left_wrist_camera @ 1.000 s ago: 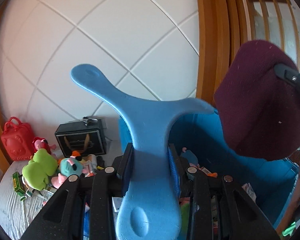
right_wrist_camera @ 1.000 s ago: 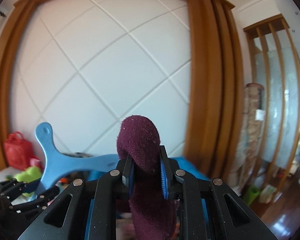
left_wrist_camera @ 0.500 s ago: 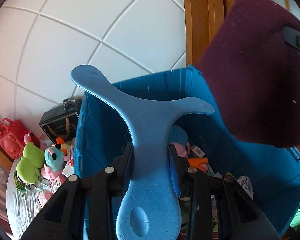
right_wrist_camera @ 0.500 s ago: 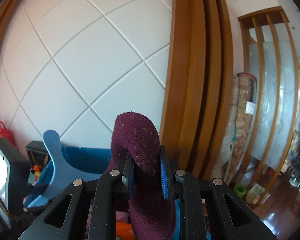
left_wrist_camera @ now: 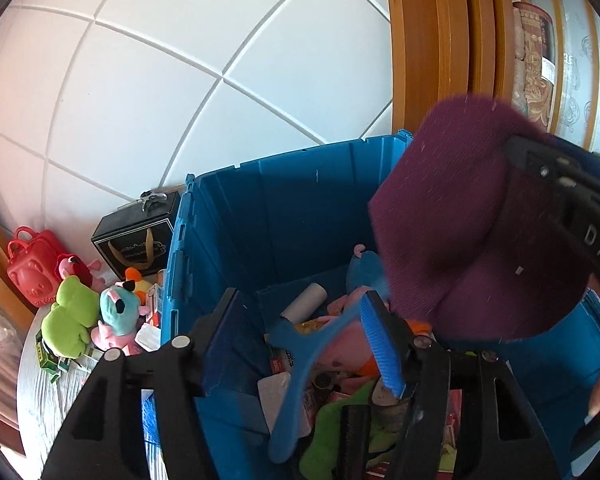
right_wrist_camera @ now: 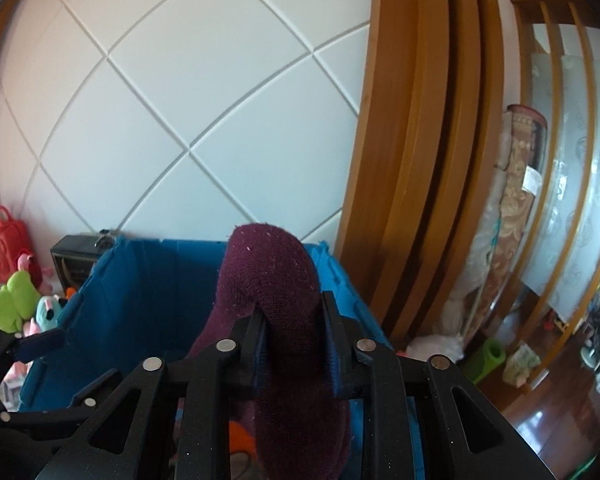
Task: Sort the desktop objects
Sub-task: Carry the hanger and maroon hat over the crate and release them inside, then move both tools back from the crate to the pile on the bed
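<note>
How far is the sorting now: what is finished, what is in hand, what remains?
Done: many toys already lie in the blue bin. In hand: the left claw has just been opening and the blue hanger drops free between its jaws; the right claw, also opening, has the purple sock between its jaws. Left: the plush toys beside the bin.

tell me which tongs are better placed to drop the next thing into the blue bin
Right. The right tongs hold the maroon knit hat over the open blue bin, their jaws just starting to open around it. The left tongs have just opened, and their blue Y-shaped piece is already loose over the bin.
</note>
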`<state>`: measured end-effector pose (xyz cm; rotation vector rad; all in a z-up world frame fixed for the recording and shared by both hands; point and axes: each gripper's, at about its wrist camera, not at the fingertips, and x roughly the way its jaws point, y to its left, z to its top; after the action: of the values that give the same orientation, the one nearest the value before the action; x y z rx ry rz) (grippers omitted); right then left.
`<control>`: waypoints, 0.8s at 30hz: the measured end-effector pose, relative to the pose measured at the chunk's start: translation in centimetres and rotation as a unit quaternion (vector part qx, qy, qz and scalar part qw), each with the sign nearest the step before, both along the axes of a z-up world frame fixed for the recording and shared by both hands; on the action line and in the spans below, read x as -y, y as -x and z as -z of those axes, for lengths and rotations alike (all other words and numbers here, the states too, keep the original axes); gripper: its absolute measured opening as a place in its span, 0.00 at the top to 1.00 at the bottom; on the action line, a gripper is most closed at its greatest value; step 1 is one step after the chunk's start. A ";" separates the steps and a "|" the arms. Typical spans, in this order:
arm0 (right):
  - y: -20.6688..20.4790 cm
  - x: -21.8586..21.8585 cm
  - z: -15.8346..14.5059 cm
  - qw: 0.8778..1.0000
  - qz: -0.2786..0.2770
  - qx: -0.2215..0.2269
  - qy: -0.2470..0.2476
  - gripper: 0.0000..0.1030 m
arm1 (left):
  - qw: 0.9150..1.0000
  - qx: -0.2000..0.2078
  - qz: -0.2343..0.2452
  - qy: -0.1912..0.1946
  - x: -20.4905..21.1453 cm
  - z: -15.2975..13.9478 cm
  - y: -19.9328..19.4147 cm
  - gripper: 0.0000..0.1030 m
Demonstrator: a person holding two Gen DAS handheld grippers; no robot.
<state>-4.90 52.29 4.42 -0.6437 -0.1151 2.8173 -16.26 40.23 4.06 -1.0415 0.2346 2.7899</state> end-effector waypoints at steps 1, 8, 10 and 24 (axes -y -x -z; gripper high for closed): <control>0.0 0.1 0.1 1.000 -0.002 0.000 0.000 0.67 | 1.000 0.001 -0.001 -0.001 0.0 -0.1 0.0 0.41; -1.4 0.4 -1.2 1.000 0.005 -0.025 -0.012 0.03 | 1.000 -0.006 0.000 -0.013 1.0 -1.0 -1.1 0.40; -2.0 0.5 -1.6 0.999 0.008 -0.029 -0.015 0.00 | 1.000 -0.010 0.004 -0.017 1.4 -1.2 -1.4 0.39; -8.9 3.2 -3.0 0.998 -0.008 -0.065 0.020 0.00 | 0.996 -0.068 0.012 -0.065 7.4 -2.9 -7.4 0.37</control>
<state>4.04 49.05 7.46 -0.4680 -0.0408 2.8745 -8.91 32.81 6.97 -0.8162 0.0801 2.8143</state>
